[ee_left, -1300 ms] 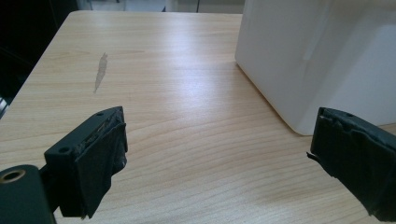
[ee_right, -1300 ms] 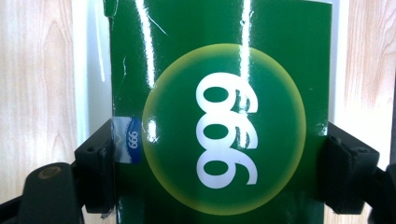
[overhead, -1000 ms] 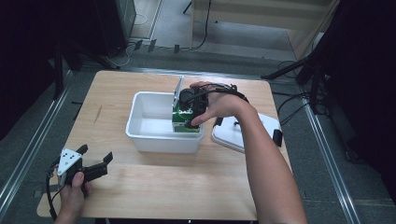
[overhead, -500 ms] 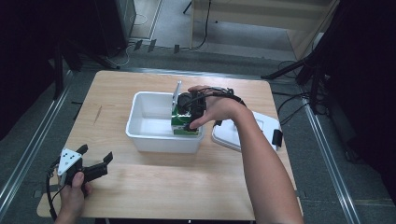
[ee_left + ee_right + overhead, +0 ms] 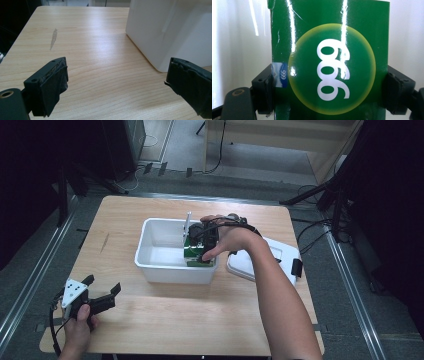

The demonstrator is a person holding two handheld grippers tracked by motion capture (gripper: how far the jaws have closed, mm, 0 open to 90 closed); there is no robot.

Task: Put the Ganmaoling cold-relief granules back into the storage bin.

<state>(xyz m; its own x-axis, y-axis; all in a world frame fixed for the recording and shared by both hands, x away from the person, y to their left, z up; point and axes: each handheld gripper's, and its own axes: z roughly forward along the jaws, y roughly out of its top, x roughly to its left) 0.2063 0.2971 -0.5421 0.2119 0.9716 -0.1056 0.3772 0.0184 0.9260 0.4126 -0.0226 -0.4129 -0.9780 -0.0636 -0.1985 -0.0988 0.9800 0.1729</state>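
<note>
A green box (image 5: 329, 62) with a yellow circle and the white figures 999 sits between the jaws of my right gripper (image 5: 329, 92), which is shut on its two sides. From above, that box (image 5: 196, 252) is down inside the white bin (image 5: 160, 265) at its right end, with the right gripper (image 5: 205, 240) over it. My left gripper (image 5: 102, 290) rests low at the table's front left corner, open and holding nothing. Its pads (image 5: 53, 82) stand wide apart over bare wood, and the bin's white wall (image 5: 170, 30) rises ahead on the right.
A white lid (image 5: 270, 262) lies flat on the table right of the bin. The wooden tabletop (image 5: 200, 320) has free room in front of the bin. A pale scuff mark (image 5: 53, 37) shows on the wood. Dark stands and cables surround the table.
The right gripper and the green box have shifted slightly lower in the bin's right end. The left gripper has stayed put.
</note>
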